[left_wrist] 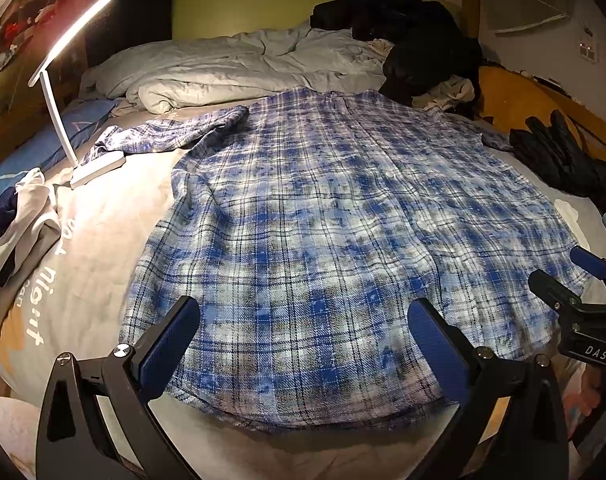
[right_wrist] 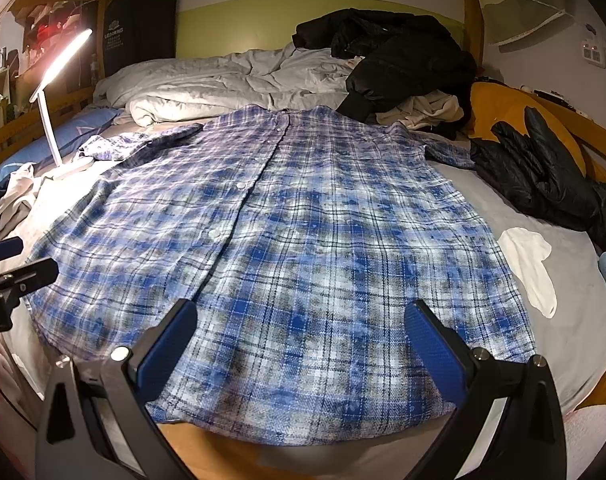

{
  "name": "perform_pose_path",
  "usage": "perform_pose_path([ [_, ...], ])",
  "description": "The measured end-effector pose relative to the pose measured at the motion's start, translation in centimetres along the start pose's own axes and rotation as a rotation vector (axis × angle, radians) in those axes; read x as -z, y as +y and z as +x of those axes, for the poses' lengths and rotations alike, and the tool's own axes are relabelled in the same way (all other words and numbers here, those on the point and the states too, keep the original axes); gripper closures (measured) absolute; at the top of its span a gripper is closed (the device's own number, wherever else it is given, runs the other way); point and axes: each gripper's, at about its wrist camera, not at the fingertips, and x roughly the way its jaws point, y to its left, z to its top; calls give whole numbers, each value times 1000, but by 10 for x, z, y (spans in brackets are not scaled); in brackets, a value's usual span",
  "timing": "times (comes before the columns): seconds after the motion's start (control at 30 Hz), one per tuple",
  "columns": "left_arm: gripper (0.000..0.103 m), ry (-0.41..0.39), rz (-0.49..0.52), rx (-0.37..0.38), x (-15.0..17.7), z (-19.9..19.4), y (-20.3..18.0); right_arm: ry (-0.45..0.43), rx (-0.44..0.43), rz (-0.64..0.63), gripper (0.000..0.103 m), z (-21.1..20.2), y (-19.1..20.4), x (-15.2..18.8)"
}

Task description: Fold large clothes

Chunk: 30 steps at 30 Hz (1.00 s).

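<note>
- Bed (left_wrist: 103, 208): grey sheet, serves as work surface; rumpled duvet (left_wrist: 231, 68) at far end.
- Plaid shirt (left_wrist: 323, 220): blue/white, spread flat, button side up, collar far, hem near edge w/ both grippers; left sleeve (left_wrist: 171, 132) lies out toward lamp (left_wrist: 63, 92).
- Black jacket (right_wrist: 391, 48), dark puffer (right_wrist: 543, 168), white sock (right_wrist: 531, 264): off to sides, clear of shirt.
- Left gripper (left_wrist: 303, 340): jaws wide, nothing held, above hem's left part.
- Right gripper (right_wrist: 303, 340): jaws wide, empty, above hem's right part.
- Step, by judgement: start, no fold made yet. Next calls for pinching one side edge or sleeve, carrying it inward.
</note>
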Motion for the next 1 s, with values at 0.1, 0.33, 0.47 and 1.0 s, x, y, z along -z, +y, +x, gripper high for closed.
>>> perform_pose_path([
  [0.1, 0, 1, 2, 2, 0, 0, 0, 1, -1, -1, 0, 0, 0, 0],
  [0.33, 0, 5, 3, 2, 0, 0, 0, 0, 2, -2, 0, 0, 0, 1],
  [0.47, 0, 8, 5, 0, 1, 1, 0, 2, 8, -1, 0, 1, -1, 1],
  [1.0, 0, 9, 4, 1, 2, 2, -1, 2, 10, -5, 0, 1, 0, 1],
])
